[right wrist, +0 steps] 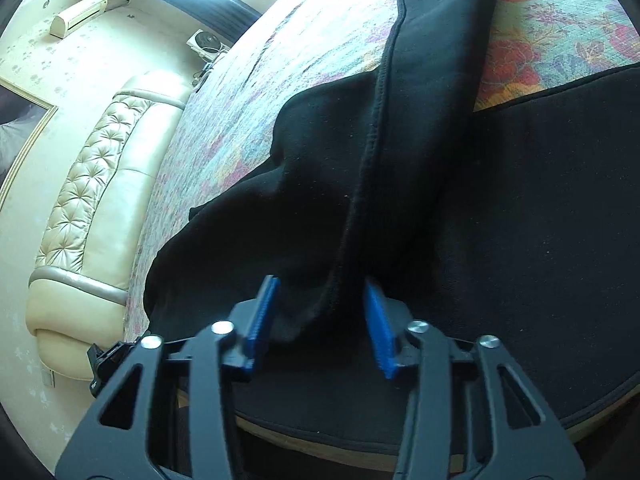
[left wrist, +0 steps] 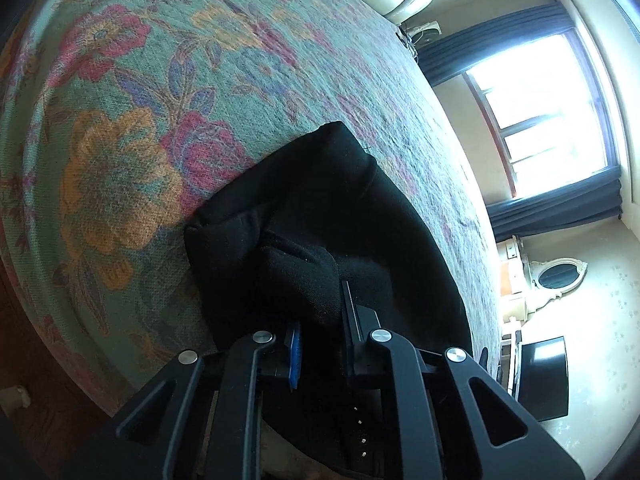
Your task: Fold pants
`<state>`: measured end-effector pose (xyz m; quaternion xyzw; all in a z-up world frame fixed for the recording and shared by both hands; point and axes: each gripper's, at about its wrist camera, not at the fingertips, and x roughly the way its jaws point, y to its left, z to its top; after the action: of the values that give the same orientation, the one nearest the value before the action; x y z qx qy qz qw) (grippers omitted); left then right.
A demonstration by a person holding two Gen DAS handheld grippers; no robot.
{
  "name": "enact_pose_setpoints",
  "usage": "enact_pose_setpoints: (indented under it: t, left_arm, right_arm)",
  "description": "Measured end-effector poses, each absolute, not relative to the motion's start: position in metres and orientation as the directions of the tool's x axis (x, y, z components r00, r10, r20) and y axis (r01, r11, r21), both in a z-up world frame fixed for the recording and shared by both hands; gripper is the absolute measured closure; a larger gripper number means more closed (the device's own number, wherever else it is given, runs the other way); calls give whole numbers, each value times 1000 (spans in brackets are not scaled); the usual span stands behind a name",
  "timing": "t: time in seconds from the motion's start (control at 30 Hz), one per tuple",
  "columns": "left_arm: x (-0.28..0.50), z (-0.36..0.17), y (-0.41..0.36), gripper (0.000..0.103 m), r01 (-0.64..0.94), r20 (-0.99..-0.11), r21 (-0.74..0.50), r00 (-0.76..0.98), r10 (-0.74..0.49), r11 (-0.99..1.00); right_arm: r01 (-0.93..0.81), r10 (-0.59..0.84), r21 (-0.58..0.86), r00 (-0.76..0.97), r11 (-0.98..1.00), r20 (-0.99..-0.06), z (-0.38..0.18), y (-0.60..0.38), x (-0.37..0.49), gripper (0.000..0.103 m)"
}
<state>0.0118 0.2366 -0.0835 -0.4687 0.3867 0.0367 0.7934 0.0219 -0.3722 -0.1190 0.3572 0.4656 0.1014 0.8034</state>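
The left claw [left wrist: 318,330] is clamped on a bunched fold of the black pants [left wrist: 320,216], which bulge forward from it onto the bed [left wrist: 120,120] near its edge. The right claw [right wrist: 320,320] stands parted around a stitched seam, not pinching it; that leg's long axis runs straight ahead toward the bed's far side.

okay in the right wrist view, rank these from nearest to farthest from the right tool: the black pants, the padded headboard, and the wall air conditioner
1. black pants: a fold sits between the pads of the right tool, directly ahead.
2. padded headboard: off to the left, at the end of the flowered bed cover.
3. wall air conditioner: farthest, high on the wall in the upper left corner.
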Motion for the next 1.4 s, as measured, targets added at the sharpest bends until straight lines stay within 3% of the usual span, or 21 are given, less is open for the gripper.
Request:
enact_pose_setpoints:
  t: [0.1, 0.47, 0.63, 0.8, 1.0, 1.2, 1.23, 1.3, 1.4]
  left_arm:
    - [14, -83, 237, 89, -418, -640, -724, 703, -309, 549]
    - [-2, -58, 257, 90, -386, -595, -750, 749, -292, 537]
    - [-18, -71, 274, 90, -428, -617, -736, 742, -262, 524]
    - [-22, -86, 275, 90, -437, -648, -712, 710, -275, 549]
    - [-24, -73, 263, 90, -412, -669, -661, 702, -244, 627]
    - [-33, -49, 261, 90, -433, -697, -578, 703, -143, 691]
    - [-34, -41, 257, 90, -419, -694, -558, 708, -126, 716]
    - [-33, -23, 241, 90, -367, -676, -532, 727, -121, 763]
    - [-24, -1, 211, 90, -254, -628, -556, 752, -200, 791]
  right_arm:
    - [194, 527, 706, 540, 681, -656, -130, -385, 21, 93]
    - [117, 597, 792, 594, 600, -540, -96, -388, -21, 95]
    - [147, 629, 805, 550, 575, -550, -110, -383, -49, 96]
    - [175, 600, 755, 507, 631, -619, -135, -380, -60, 96]
    - [157, 601, 742, 491, 651, -631, -131, -378, -59, 94]
    - [122, 558, 698, 511, 705, -653, -103, -389, -62, 85]
    - [110, 543, 688, 531, 718, -651, -93, -395, -59, 81]
    - [84, 499, 653, 574, 753, -649, -70, -404, -45, 63]
    - [43, 433, 577, 616, 816, -658, -37, -418, 0, 55]
